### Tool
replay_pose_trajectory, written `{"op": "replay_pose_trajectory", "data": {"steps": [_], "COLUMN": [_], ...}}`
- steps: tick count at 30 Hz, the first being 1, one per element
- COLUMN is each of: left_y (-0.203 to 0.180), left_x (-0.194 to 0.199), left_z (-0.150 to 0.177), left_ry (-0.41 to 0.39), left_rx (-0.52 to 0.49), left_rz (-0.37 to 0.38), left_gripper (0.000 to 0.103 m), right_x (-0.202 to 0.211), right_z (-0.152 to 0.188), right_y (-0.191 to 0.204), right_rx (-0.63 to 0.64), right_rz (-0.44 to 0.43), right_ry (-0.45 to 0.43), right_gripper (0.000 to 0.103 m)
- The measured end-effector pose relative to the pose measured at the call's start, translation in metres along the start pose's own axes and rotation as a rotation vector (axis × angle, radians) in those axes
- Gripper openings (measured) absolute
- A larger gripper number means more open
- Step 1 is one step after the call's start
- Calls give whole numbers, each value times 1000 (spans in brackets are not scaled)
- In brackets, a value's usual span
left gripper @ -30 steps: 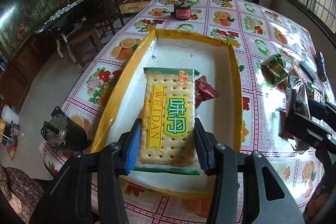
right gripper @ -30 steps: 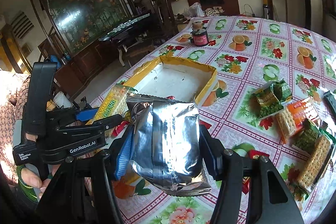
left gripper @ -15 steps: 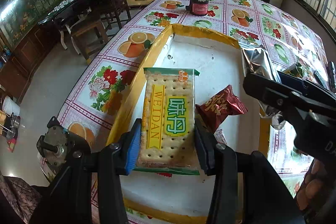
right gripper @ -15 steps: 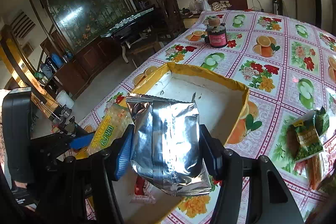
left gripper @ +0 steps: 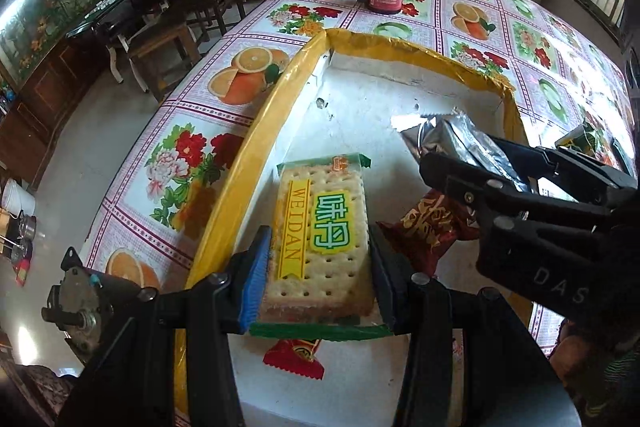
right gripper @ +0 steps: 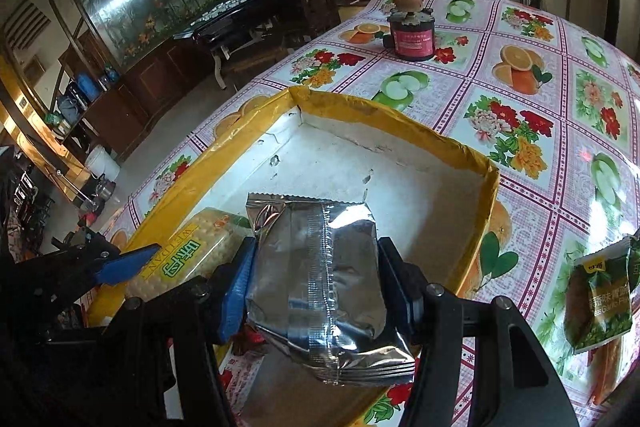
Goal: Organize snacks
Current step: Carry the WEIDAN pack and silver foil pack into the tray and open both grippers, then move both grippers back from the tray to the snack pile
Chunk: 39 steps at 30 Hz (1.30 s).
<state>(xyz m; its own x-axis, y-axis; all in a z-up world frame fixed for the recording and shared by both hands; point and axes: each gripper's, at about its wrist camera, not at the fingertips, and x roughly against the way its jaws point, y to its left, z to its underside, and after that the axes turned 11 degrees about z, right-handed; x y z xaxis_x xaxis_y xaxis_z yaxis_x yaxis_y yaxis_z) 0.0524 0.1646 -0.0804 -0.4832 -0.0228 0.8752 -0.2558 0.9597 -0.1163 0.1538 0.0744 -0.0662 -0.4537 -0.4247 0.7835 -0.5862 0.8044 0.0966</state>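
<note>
My left gripper [left gripper: 318,259] is shut on a Weidan cracker pack [left gripper: 320,227] and holds it over the near left part of the yellow-rimmed white box [left gripper: 256,131]. My right gripper [right gripper: 320,283] is shut on a silver foil snack bag [right gripper: 320,267] and holds it over the box's near part [right gripper: 400,123]. The cracker pack also shows in the right wrist view [right gripper: 188,259], left of the foil bag. A dark red snack packet [left gripper: 432,231] and a small red packet [left gripper: 294,357] lie inside the box.
A dark jar with a pink label [right gripper: 412,35] stands on the flowered tablecloth beyond the box. A green pea snack bag [right gripper: 600,295] lies on the table to the right. Chairs and a dark side table [left gripper: 168,11] stand off the table's left edge.
Both grippers have moved forward over the box. The right gripper with the foil bag has come in from the right, now above the box beside the cracker pack.
</note>
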Motion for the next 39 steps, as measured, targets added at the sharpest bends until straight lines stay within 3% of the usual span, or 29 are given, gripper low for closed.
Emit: {"op": "replay_pose_trajectory", "data": {"steps": [14,19,24,39], "left_y": [1,-4,-17,-99], "left_x": [0,13,26,45], "left_z": [-1,4,6,29], "left_ry": [14,-4,-30,-32], "left_rx": [23,17,-9,-157], "left_rz": [-9,-13,-18,93], "left_gripper": [53,64,77,79], "right_x": [12,43,76,152], "right_z": [1,10,34,132], "right_y": [-6,-21,-44,-127], "right_rx": [-13,-58,-110,-303], "right_rz": [22,23,40,192], "right_ry": [-23,-72,-102,-123], "right_gripper": [63,66,69,71]}}
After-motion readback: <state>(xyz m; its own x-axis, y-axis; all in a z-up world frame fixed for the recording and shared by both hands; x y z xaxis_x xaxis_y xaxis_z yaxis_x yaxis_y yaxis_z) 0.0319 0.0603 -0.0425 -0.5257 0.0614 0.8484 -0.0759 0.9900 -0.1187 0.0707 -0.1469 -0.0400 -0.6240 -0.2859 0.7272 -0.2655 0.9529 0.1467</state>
